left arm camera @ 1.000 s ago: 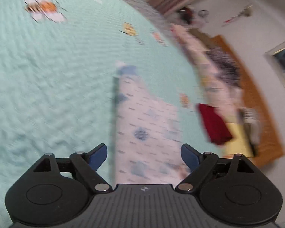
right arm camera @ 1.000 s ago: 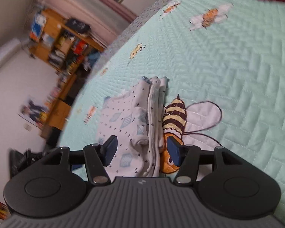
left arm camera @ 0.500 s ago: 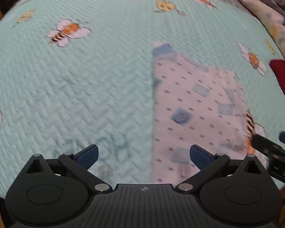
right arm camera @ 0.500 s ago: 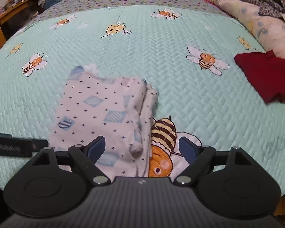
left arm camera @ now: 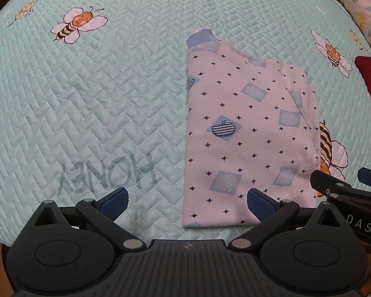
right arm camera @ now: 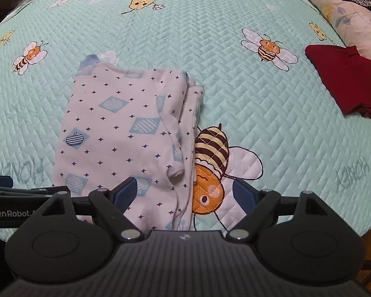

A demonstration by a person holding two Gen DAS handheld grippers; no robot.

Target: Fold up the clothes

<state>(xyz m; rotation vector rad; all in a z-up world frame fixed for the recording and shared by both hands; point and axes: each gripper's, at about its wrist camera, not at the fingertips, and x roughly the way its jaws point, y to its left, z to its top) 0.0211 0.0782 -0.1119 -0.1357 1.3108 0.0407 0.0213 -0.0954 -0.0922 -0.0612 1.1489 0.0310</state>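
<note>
Hovering: left gripper (left arm camera: 186, 204) and right gripper (right arm camera: 185, 193) hang above the garment, fingers spread wide, nothing between them.
Garment: white patterned garment (left arm camera: 247, 133) lies folded near the front edge of the bed (left arm camera: 111, 86), on the quilt.
Risk: the layered right side looks loose; pinching only the top layer could likely drag the fold open.
Views: right wrist shows stacked edges (right arm camera: 188, 123) and more of the red cloth (right arm camera: 343, 84); left wrist shows the flat, straight left edge.
</note>
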